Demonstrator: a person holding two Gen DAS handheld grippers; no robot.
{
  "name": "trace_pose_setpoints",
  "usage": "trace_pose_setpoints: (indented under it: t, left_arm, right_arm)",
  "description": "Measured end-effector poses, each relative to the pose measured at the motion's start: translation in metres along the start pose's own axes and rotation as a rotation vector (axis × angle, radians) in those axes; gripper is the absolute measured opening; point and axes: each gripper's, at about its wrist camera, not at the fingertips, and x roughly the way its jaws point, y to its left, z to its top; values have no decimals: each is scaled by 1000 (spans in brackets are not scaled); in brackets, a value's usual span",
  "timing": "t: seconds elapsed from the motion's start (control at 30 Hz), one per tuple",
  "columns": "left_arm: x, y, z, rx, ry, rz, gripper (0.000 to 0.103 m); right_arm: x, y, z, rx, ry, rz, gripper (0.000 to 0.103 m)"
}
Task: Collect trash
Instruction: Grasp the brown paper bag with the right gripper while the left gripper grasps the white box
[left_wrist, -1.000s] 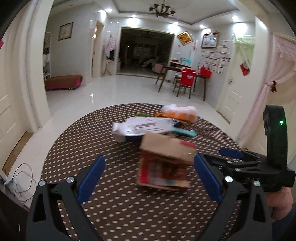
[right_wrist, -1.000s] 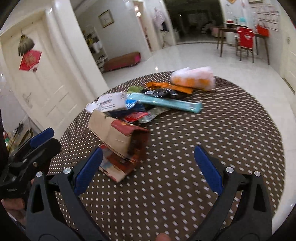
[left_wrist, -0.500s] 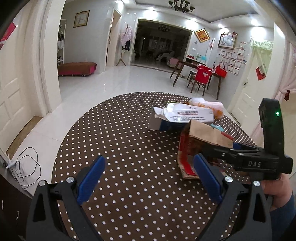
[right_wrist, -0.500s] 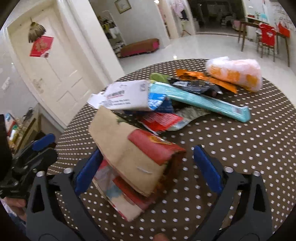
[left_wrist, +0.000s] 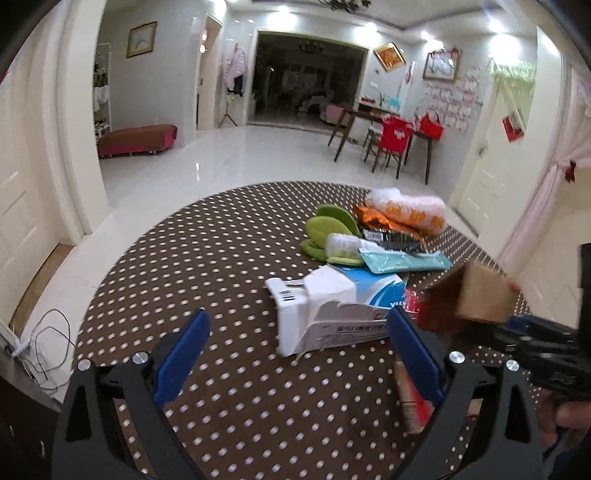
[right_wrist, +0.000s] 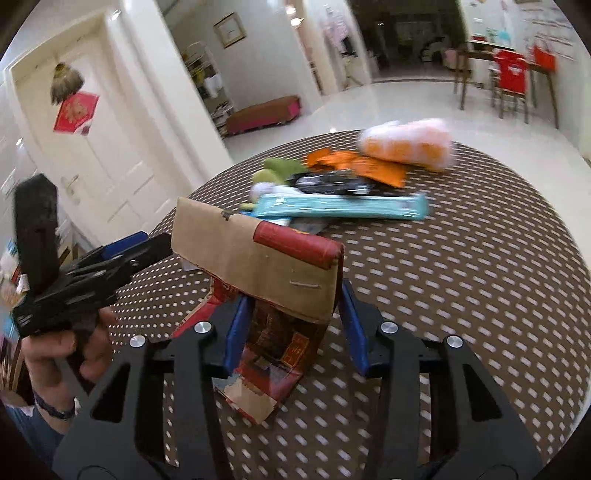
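A brown and red cardboard carton (right_wrist: 280, 269) stands on the dotted table (right_wrist: 480, 280), its flap folded over. My right gripper (right_wrist: 294, 291) has it between its jaws, which are closing, and both blue pads touch the carton's sides. In the left wrist view the same carton (left_wrist: 480, 295) shows blurred at the right edge, with the right gripper's tip under it. My left gripper (left_wrist: 295, 321) hangs open just above the table, and a torn white and blue box (left_wrist: 332, 314) lies just beyond its fingertips, untouched.
Behind the carton lies a heap of trash: a teal packet (right_wrist: 343, 206), a black wrapper (right_wrist: 332, 182), an orange wrapper (right_wrist: 354, 166), a white and orange bag (right_wrist: 406, 146) and green pieces (left_wrist: 328, 229). Bare tablecloth (left_wrist: 221, 266) stretches to the left. A hand (right_wrist: 62, 347) holds the left gripper.
The right gripper moved in over the carton and its jaws narrowed onto it. The left gripper's view shifted, and it now faces the white and blue box instead of the carton.
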Motion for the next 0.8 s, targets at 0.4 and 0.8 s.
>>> trace_pose_setpoints:
  t: [0.4, 0.8]
  left_arm:
    - [31, -12, 17, 156, 50, -88, 95]
    - [58, -42, 7, 575, 136, -260, 74]
  right_arm:
    - [-52, -37, -10, 94, -72, -59, 45]
    - [-65, -38, -19, 120, -94, -49, 46]
